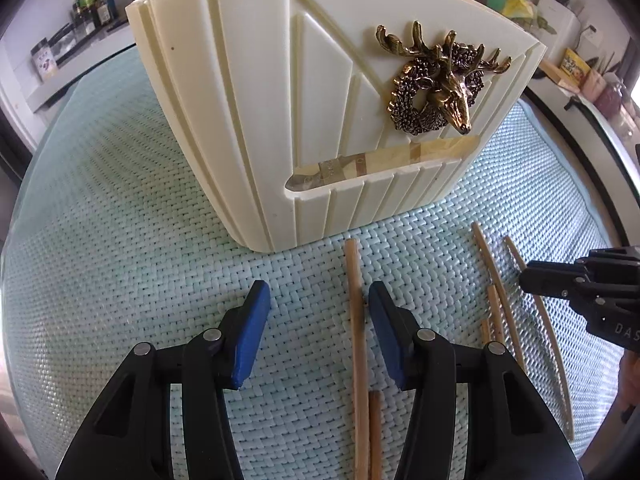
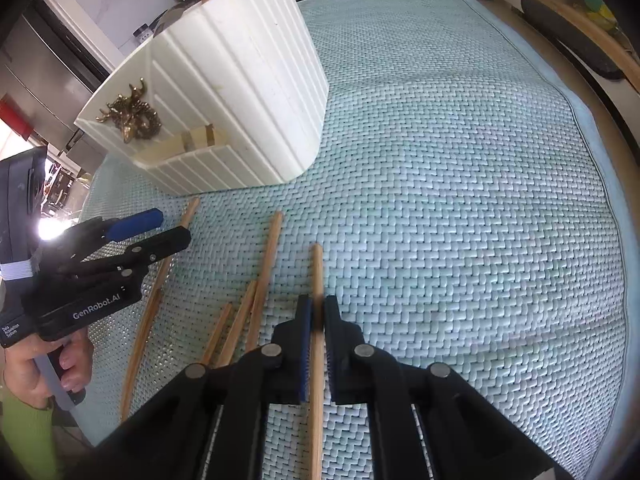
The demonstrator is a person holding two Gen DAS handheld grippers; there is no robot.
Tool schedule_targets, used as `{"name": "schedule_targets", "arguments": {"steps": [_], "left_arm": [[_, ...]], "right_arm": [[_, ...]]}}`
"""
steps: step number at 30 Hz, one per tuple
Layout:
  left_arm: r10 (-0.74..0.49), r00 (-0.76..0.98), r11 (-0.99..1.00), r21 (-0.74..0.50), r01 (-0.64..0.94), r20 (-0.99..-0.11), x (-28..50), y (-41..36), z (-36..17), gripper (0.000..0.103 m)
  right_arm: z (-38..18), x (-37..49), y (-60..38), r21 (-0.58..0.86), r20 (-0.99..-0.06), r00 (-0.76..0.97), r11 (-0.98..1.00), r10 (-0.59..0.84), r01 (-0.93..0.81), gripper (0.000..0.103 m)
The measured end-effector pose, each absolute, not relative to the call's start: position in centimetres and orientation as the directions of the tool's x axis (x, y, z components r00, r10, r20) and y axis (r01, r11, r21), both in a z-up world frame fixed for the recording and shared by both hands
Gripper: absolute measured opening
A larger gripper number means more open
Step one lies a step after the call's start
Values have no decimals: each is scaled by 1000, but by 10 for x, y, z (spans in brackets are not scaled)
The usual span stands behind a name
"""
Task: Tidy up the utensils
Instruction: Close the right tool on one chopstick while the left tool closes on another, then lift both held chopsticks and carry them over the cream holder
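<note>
Right tongs (image 2: 317,320) clench a chopstick (image 2: 317,272) lying along their fingers; holder (image 2: 248,80) stands ahead-left; left tongs (image 1: 318,320) gape empty.

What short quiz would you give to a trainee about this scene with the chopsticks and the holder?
1. True or false: the left gripper is shut on a chopstick.
2. What does the right gripper clamp? A a metal spoon; B a thin wooden chopstick; C a fork.
3. Fill in: the loose chopsticks lie on a pale green woven ____.
Key: 1 false, it is open; 2 B; 3 mat.
</note>
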State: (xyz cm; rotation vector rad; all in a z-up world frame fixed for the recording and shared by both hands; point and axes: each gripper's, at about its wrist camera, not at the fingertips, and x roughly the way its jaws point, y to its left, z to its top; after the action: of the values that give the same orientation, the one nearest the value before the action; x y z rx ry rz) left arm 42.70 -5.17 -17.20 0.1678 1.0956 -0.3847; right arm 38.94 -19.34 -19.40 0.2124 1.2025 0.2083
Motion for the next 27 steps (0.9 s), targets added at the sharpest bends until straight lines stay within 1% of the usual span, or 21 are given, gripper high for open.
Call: {"name": "schedule_targets", "arguments": {"steps": [2,3,4,5,6,11,13,16,22,27], "left_arm": [[-221,397,921,-57,386,-891,431,-57,-172,44],[-223,395,920,-59,387,-891,432,-58,-171,37],[-227,394,920,-63,388,-891,433,-59,-171,31],[-233,388,918,-70,390,-891,434,-61,-170,18],[-239,382,917,-78,391,-892,436,-63,-170,9],[-256,379,916,-98,389,-890,437,-65,-167,5],[-260,387,918,-102,383,-885,430,-58,-169,5],[-288,407,918,-129,375,-867,423,-41,-156,5],[-341,483,912,-160,378,-806,398,-14,-108,5],[-395,565,898,-174,405,-725,365,4,-56,5]], "right_arm": [[-191,394,-200,264,-901,344,963,265,-52,6],[-189,395,-199,262,-900,346,964,264,-55,6],[-188,398,-197,262,-899,349,964,265,-56,6],[-188,398,-199,263,-898,352,963,266,-56,6],[-186,399,-199,265,-896,356,963,267,-56,6],[-179,397,-203,276,-884,381,960,272,-46,6],[-177,397,-213,289,-874,396,956,282,-43,6],[-168,393,-223,317,-852,427,947,304,-41,6],[-137,380,-235,347,-800,496,935,338,-78,6],[-98,356,-233,340,-743,562,929,362,-149,6]]}}
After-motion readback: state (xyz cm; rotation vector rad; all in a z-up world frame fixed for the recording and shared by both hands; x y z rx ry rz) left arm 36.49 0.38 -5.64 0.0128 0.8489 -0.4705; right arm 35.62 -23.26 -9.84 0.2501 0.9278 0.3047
